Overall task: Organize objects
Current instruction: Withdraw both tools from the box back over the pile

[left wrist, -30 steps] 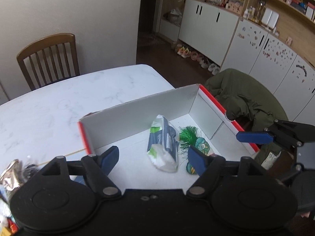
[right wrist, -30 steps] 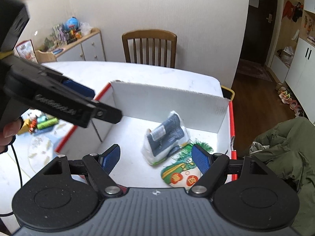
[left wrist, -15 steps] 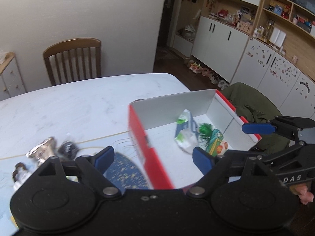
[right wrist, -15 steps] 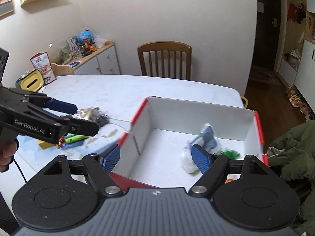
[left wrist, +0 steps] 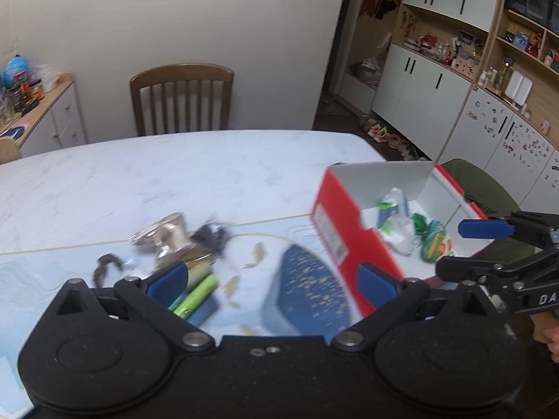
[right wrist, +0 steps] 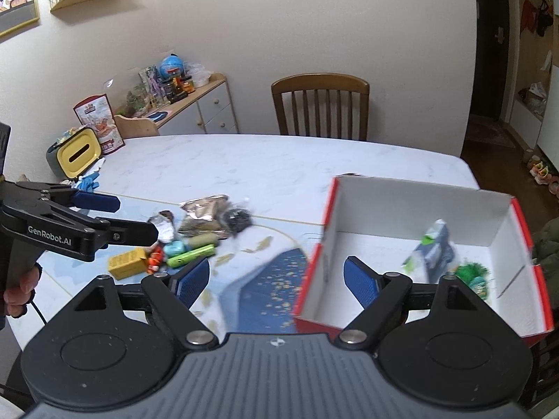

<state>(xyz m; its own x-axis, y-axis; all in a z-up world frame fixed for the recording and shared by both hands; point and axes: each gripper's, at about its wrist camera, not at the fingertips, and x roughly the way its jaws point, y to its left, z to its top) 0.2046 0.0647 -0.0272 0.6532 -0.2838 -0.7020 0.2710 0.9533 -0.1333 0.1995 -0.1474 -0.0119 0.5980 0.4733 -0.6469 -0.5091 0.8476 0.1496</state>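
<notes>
Inside, white; outside, red: open box (right wrist: 412, 206)

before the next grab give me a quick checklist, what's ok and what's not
1. Left tongs open and empty: ok.
2. Right tongs open and empty: ok.
3. Box upright with free floor space: ok.
4. Loose pile on the table in view, green tube lying flat and uncovered: ok.
5. Left tongs lined up over the green tube: not ok, only the left pad overlaps it.
6. Exact edges of the silver packet: cannot tell, blurred.
</notes>
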